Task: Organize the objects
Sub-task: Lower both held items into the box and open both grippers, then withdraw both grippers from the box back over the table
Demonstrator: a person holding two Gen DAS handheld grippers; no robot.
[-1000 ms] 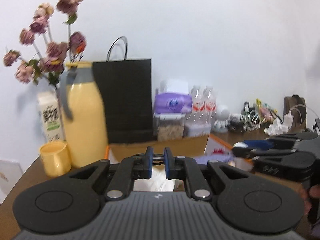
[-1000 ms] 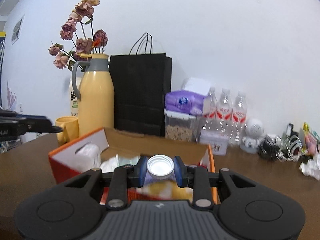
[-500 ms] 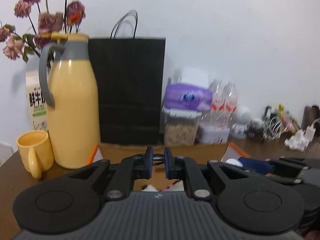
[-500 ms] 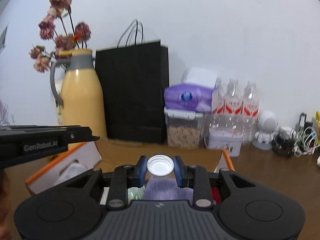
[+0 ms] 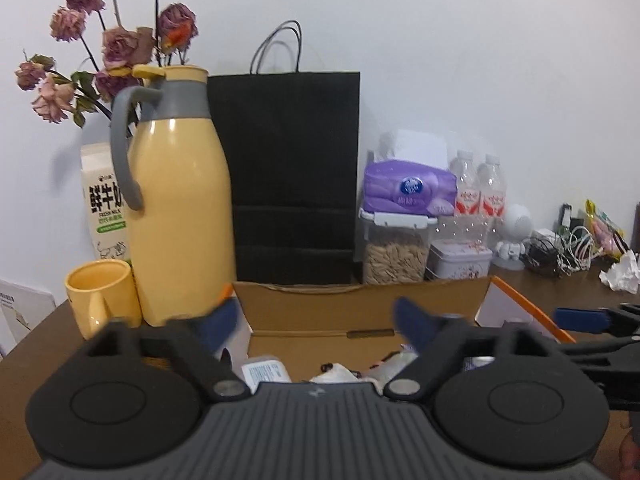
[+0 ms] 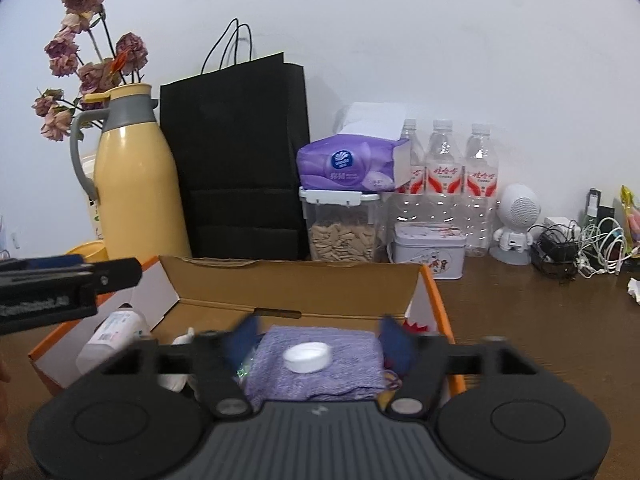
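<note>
An open cardboard box [image 6: 296, 276] with orange edges sits right below both grippers. My right gripper [image 6: 319, 340] hangs over it with its jaws opening. A white bottle cap [image 6: 307, 357] lies loose on a purple cloth [image 6: 352, 364] inside, between the blue fingertips but touched by neither. My left gripper [image 5: 318, 320] is over the same box [image 5: 360, 292], its jaws opening wide with nothing between them. A white bottle [image 5: 266, 372] and crumpled white items lie in the box beneath it. Each gripper shows at the edge of the other's view.
Behind the box stand a yellow jug [image 5: 176, 216], a yellow cup [image 5: 100, 300], a milk carton [image 5: 104, 208] and a black paper bag [image 5: 292, 168]. To the right are a tissue pack on a food jar [image 6: 340, 232], water bottles [image 6: 444, 184], a tin [image 6: 428, 248] and cables [image 6: 580, 248].
Both grippers came forward over the box and their jaws spread. The white cap left the right gripper and now lies on the purple cloth. The thin dark thing left the left gripper.
</note>
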